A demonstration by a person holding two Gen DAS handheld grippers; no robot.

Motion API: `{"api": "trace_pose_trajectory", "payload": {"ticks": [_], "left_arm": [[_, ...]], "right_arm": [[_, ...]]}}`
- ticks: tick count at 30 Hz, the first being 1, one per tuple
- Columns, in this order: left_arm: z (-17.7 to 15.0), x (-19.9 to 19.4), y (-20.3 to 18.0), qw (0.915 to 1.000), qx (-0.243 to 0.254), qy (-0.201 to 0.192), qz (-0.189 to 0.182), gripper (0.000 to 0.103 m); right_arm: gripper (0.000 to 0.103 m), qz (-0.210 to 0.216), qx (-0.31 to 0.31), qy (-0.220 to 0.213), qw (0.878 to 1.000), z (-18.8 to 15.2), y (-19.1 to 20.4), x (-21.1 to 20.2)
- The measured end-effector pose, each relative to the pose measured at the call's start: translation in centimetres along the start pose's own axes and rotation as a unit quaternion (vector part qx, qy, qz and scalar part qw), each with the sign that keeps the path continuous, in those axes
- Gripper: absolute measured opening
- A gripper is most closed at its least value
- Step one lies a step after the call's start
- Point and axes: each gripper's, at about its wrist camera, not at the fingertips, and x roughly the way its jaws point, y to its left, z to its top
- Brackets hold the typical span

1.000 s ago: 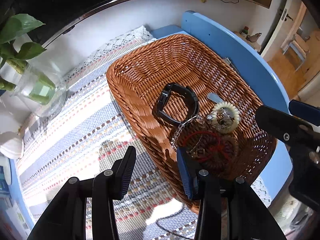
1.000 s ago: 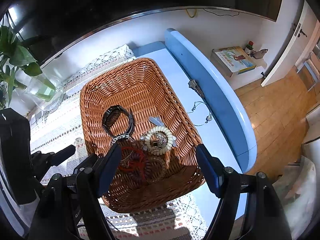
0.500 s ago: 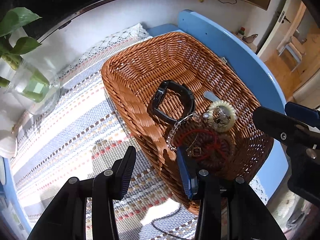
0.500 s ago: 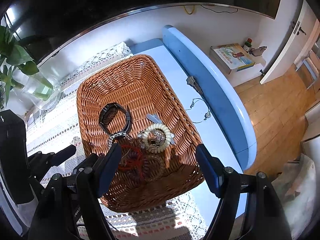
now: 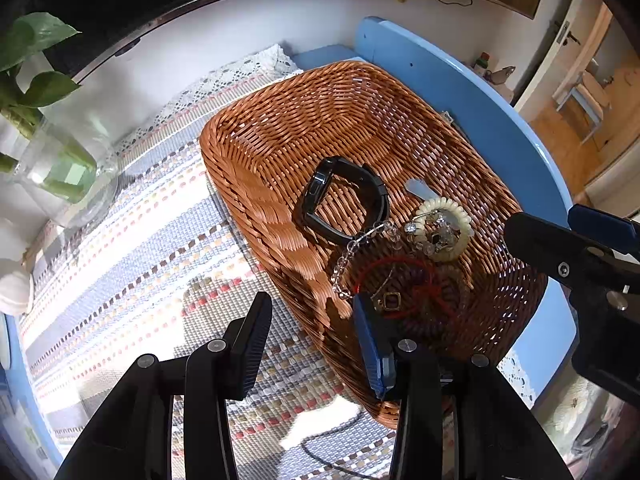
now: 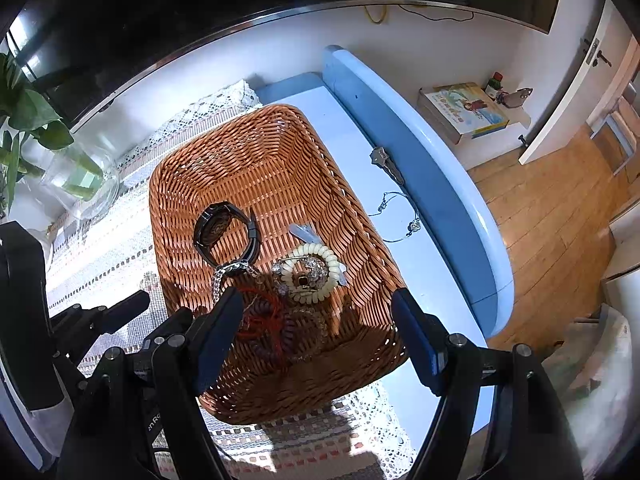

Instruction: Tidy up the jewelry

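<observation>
A brown wicker basket (image 5: 280,128) (image 6: 256,152) sits on a striped cloth. It holds a black watch (image 5: 340,200) (image 6: 224,228), a cream coil bracelet (image 5: 444,232) (image 6: 316,268), a silver chain (image 5: 352,256), a red cord (image 5: 404,284) (image 6: 264,316) and a pale clip (image 6: 304,232). A thin silver necklace (image 6: 400,216) and a key (image 6: 384,162) lie on the blue table right of the basket. My left gripper (image 5: 312,344) is open and empty over the basket's near left rim. My right gripper (image 6: 320,340) is open and empty above the basket's near end.
A glass vase with green stems (image 5: 60,168) (image 6: 80,180) stands at the back left. The striped cloth (image 5: 132,240) covers the table left of the basket. A raised blue rim (image 6: 432,184) edges the table on the right. A book (image 6: 464,110) lies on a shelf beyond.
Both grippers have drifted slightly; the basket sits a little lower and left in the views. Both stay open and empty. The jewelry has not moved.
</observation>
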Motion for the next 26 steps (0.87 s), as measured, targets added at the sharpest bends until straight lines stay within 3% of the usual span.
{"api": "trace_pose_trajectory", "payload": {"ticks": [22, 26], "left_arm": [[-0.24, -0.12, -0.29, 1.0, 0.0, 0.003, -0.005, 0.043], [-0.26, -0.89, 0.02, 0.9994, -0.006, -0.022, -0.026, 0.043]], "right_arm": [[0.078, 0.004, 0.004, 0.003, 1.0, -0.37, -0.13, 0.15], [0.078, 0.002, 0.002, 0.001, 1.0, -0.37, -0.11, 0.11]]}}
